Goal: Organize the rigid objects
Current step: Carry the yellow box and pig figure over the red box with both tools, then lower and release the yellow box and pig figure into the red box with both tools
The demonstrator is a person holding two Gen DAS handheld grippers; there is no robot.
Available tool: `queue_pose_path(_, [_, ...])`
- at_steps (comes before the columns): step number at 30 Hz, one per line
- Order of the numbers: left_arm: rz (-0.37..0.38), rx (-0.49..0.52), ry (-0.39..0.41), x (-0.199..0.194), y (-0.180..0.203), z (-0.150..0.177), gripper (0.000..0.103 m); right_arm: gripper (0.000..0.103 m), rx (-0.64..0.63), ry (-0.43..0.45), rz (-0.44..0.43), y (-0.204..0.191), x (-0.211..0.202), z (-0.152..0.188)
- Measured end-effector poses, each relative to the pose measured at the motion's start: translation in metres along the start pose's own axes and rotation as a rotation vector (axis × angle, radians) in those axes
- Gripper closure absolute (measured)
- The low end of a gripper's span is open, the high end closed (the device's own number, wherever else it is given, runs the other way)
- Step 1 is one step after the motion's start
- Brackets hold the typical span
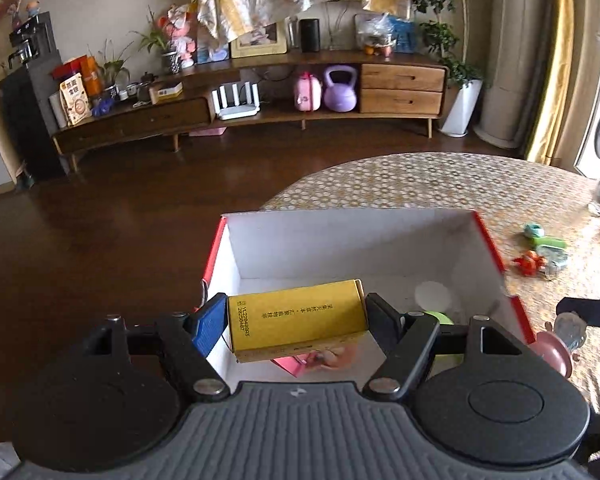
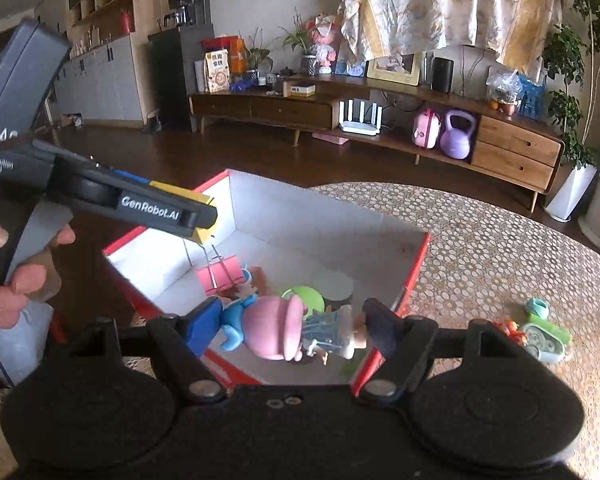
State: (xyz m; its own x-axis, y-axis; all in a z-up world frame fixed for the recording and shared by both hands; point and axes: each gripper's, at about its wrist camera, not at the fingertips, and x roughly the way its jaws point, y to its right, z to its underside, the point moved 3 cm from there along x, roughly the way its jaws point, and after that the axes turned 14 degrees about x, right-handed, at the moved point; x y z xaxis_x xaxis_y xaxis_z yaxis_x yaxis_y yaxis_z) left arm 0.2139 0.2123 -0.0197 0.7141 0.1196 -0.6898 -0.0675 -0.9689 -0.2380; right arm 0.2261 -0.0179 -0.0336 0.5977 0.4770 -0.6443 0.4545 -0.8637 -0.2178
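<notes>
My left gripper [image 1: 296, 318] is shut on a yellow box [image 1: 298, 322] with black print and holds it above the near left part of an open white box with red sides [image 1: 340, 240]. My right gripper [image 2: 290, 330] is shut on a pink-hatted figurine in a blue-striped dress [image 2: 284, 330] and holds it over the near edge of the same box [image 2: 320, 220]. Inside lie a pink binder clip [image 2: 222, 276], a green round thing [image 2: 304, 296] and a white disc [image 2: 334, 284]. The left gripper shows in the right wrist view [image 2: 198, 216], with the yellow box [image 2: 204, 236].
The box stands on a round table with a honeycomb-patterned cloth [image 2: 500, 248]. Small toys lie on the table to the right: a red one [image 2: 510, 330], a green and teal one [image 2: 546, 338]. A long wooden cabinet [image 2: 380, 120] stands across the dark floor.
</notes>
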Motion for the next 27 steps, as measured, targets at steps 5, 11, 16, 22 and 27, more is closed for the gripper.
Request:
queue_pose_path(5, [-0.016,0.007,-0.024,0.025,-0.006,-0.005,0.029,0.027,0.005,-0.023,0.005,-0.002,0.024,0.0])
queue_pose_path(11, [-0.02,0.021,-0.052,0.049,-0.008,-0.007,0.029,0.027,-0.093,-0.024,-0.01,-0.018,0.049,-0.013])
queue_pose_path(16, [-0.015,0.027,-0.068,0.07,-0.006,-0.014,0.029,0.027,-0.179,-0.042,-0.037,-0.031,0.076,-0.022])
queue_pose_path(22, [-0.011,0.042,-0.103,0.1,-0.005,-0.019,0.029,0.027,-0.249,-0.097,-0.042,-0.035,0.108,-0.018])
queue_pose_path(27, [0.011,0.052,-0.15,0.124,-0.003,-0.02,0.029,0.027,-0.243,-0.162,-0.033,-0.036,0.124,-0.01])
